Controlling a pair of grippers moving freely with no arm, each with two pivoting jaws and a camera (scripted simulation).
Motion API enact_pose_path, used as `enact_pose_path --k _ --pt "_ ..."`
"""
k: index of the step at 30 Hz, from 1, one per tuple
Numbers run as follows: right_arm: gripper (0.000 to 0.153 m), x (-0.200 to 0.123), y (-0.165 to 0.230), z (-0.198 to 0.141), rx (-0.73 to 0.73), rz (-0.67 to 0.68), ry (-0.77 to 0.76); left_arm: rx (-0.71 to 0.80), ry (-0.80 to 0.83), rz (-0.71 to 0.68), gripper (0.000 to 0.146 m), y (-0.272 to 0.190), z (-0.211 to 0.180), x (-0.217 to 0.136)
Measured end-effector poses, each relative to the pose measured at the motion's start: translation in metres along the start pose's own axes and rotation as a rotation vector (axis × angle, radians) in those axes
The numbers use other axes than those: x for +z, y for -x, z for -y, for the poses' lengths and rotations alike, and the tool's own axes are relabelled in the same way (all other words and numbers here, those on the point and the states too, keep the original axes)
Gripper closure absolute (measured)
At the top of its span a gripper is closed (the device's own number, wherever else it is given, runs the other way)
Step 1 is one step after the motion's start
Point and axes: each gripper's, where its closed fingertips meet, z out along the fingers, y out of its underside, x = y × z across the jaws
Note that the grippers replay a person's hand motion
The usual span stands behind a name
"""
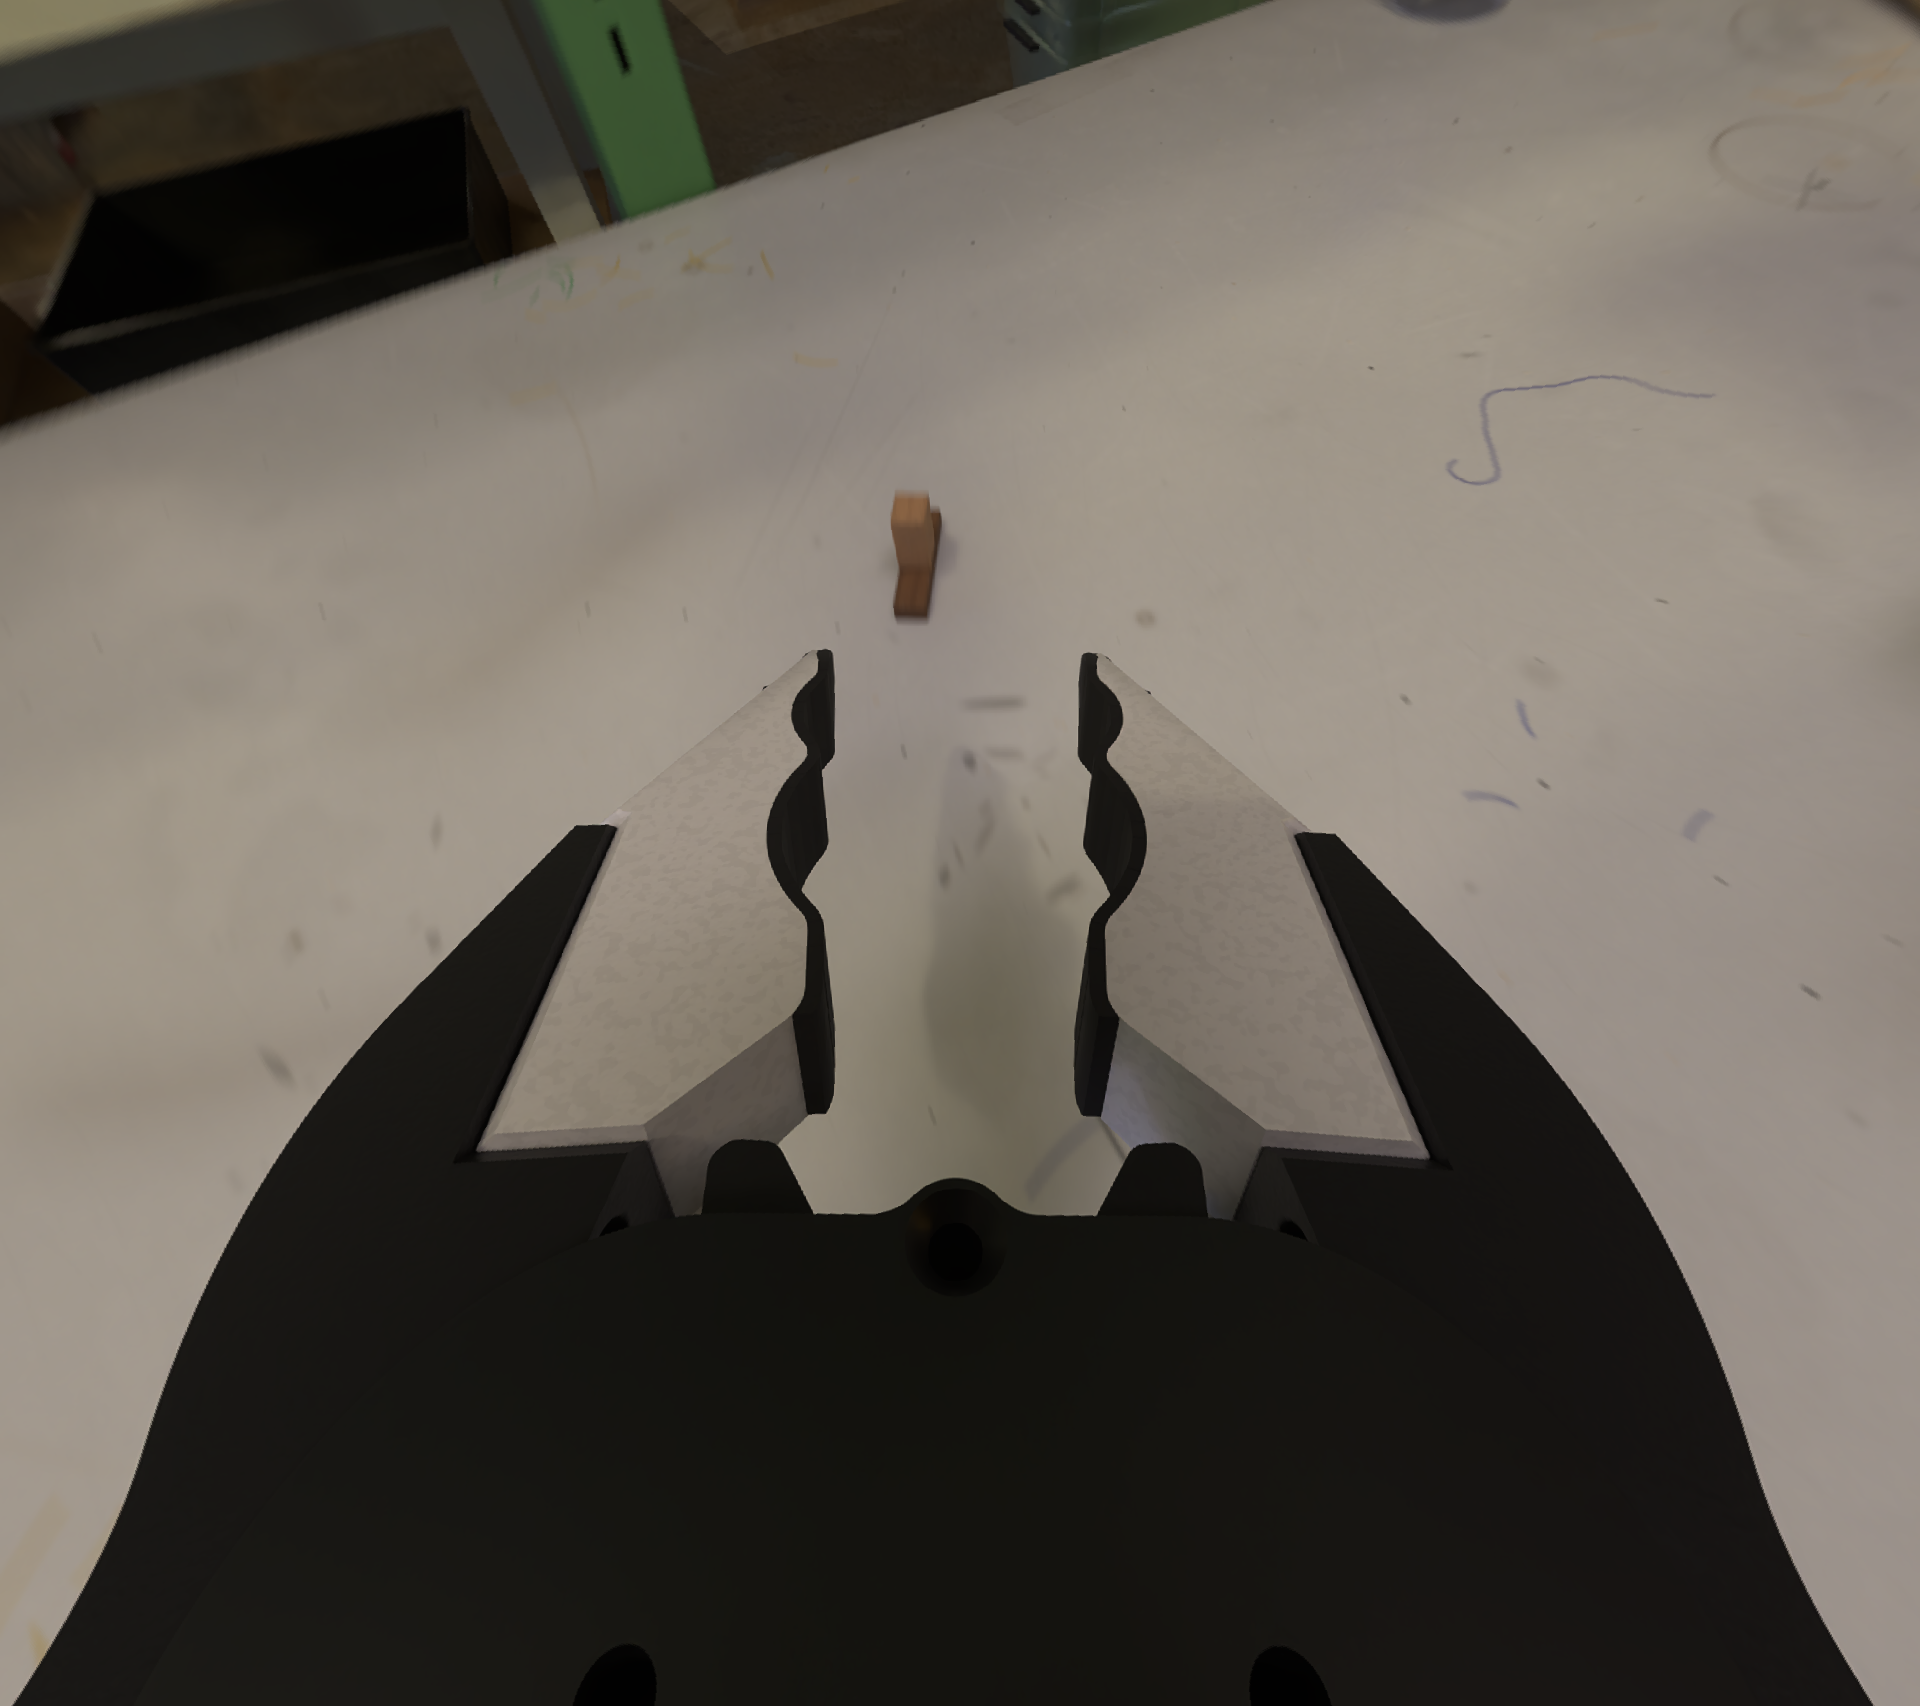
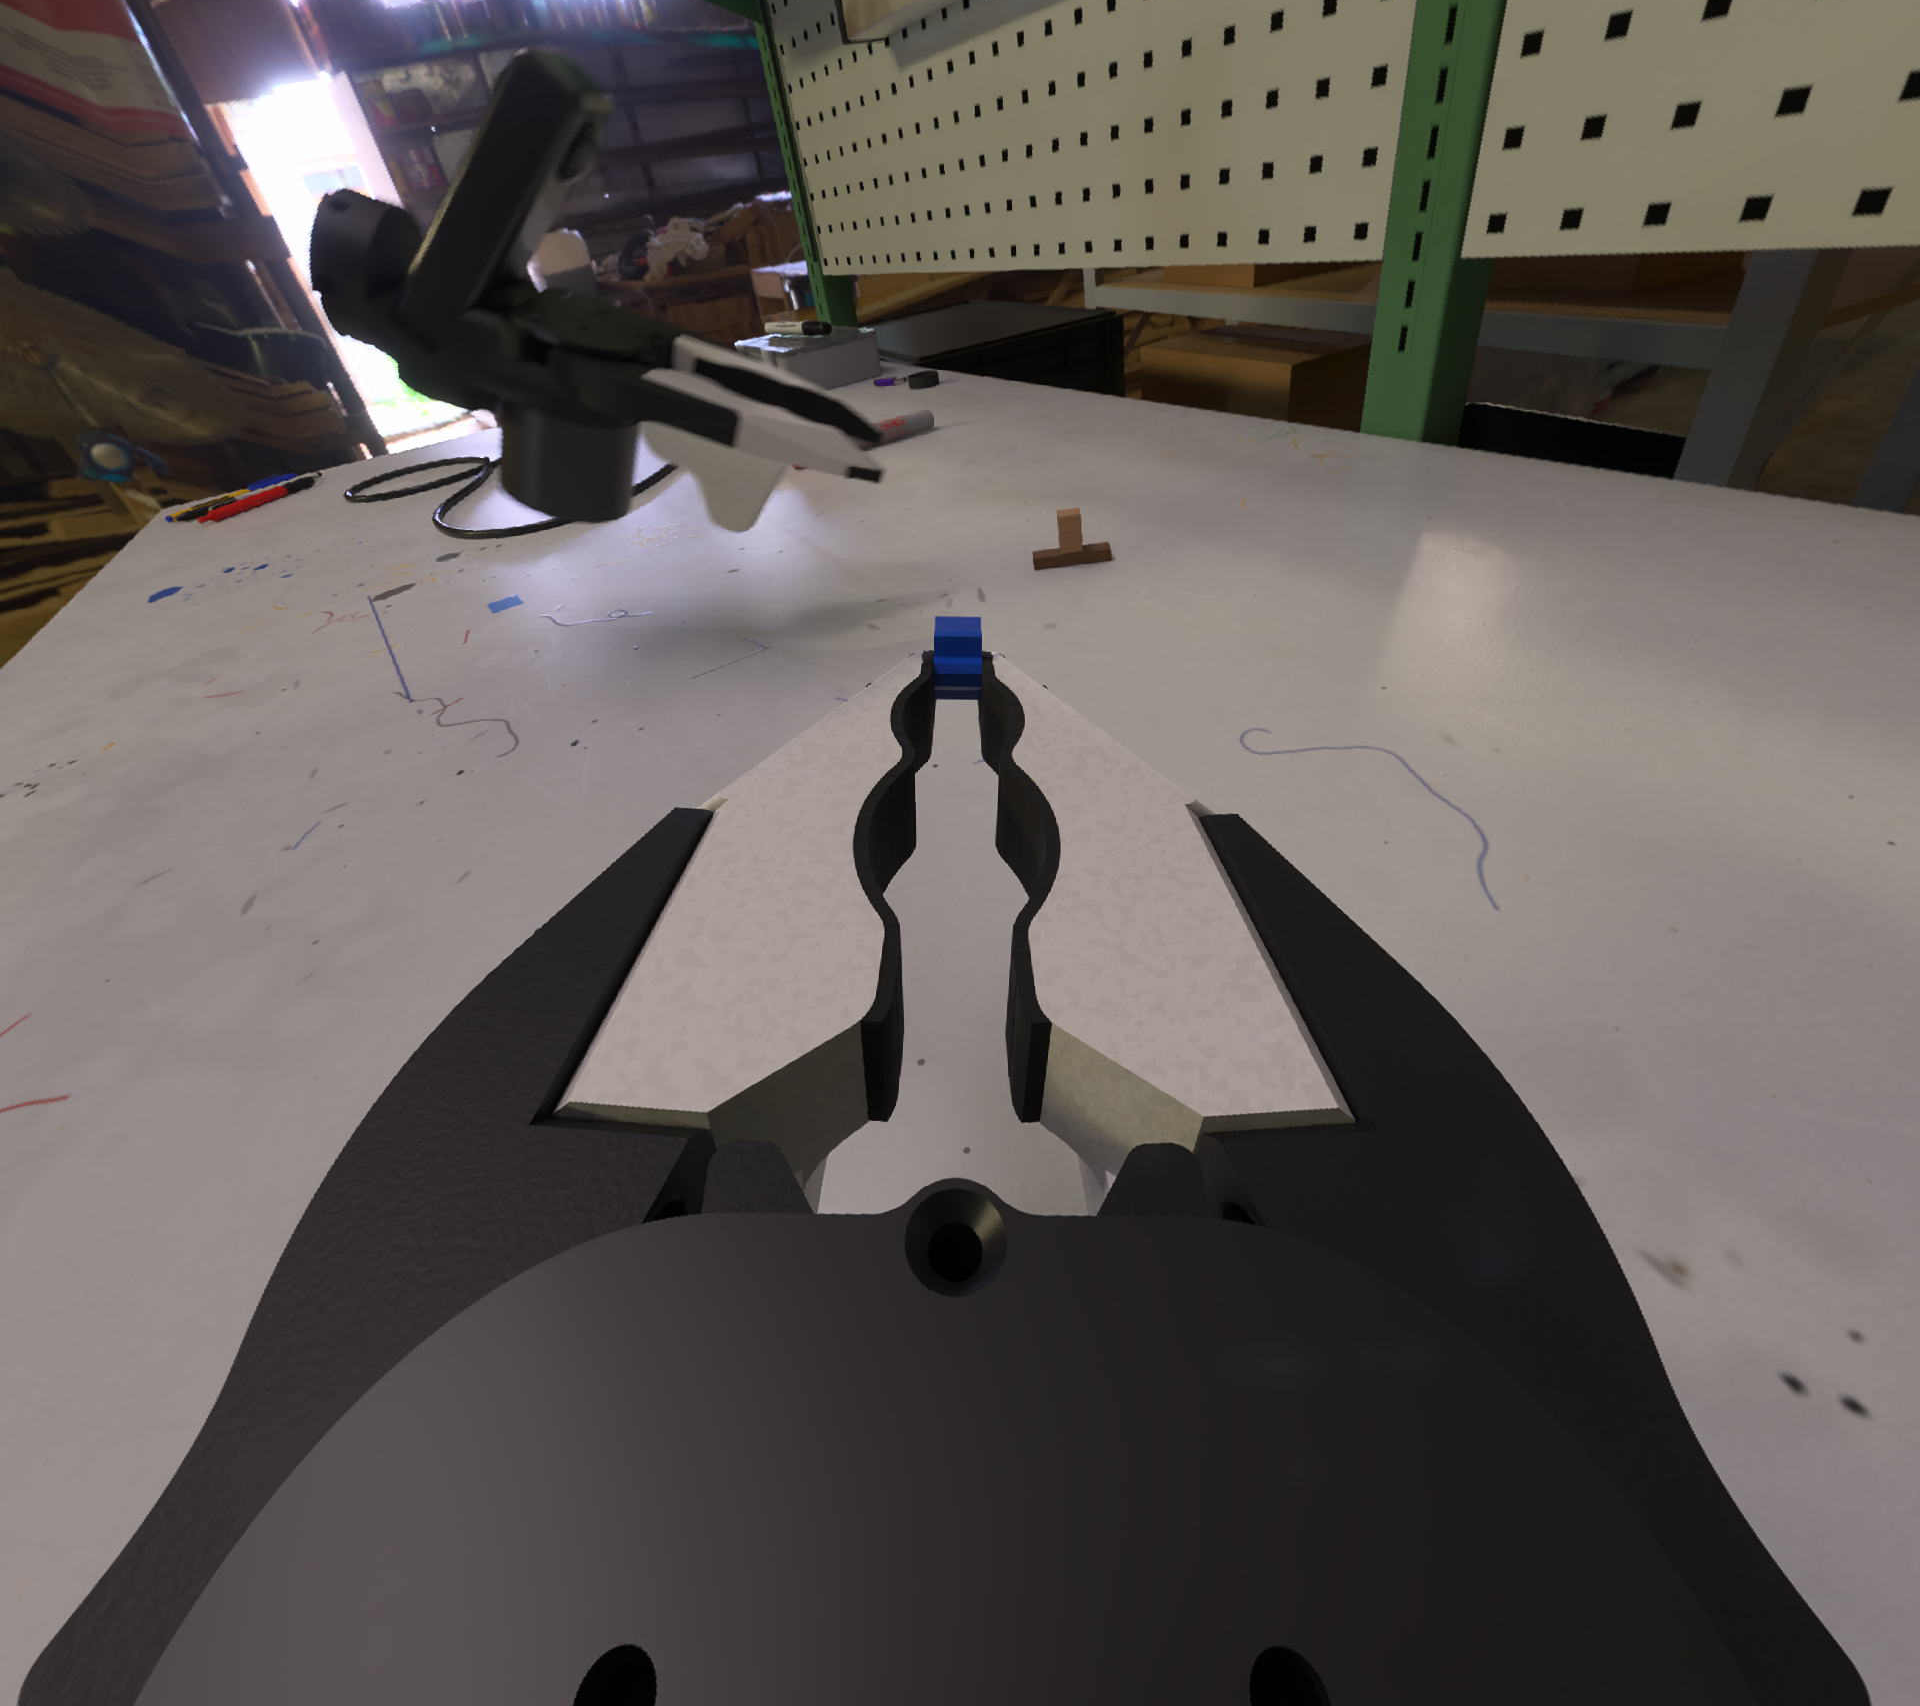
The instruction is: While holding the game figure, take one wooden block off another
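Blocks light and loose, figure pinched

Upright block (image 2: 1070, 527) stands on a darker flat block (image 2: 1072, 556) on the table (image 2: 1455, 721), well ahead of both grippers. Small, stiff wood, probably light and easily toppled; best pinched across the upright's flat sides. Left gripper (image 1: 956, 669) is spread and empty. Right gripper (image 2: 957, 669) is clamped on the blue figure (image 2: 957, 650) at its tips.

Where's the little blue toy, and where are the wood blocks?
blue game figure (image 2: 957, 657): right wrist view, its front face, pinched at the claw tips.
wooden blocks (image 2: 1071, 542): right wrist view, where the upright block meets the flat one.
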Motion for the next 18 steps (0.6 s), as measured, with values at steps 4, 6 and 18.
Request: enact_pose_path --k 4,6,18 --pt "0.145 -0.002 0.002 0.002 -0.013 -0.002 -0.019 0.139 0.109 0.017 0.1 0.005 0.021 0.054" --pt "0.145 -0.004 0.002 0.003 -0.007 0.004 -0.028 0.126 0.192 -0.012 0.1 0.007 0.018 0.083" --pt "0.145 -0.007 0.002 0.005 0.022 0.018 -0.047 0.051 0.265 -0.083 0.1 0.02 -0.007 0.112"
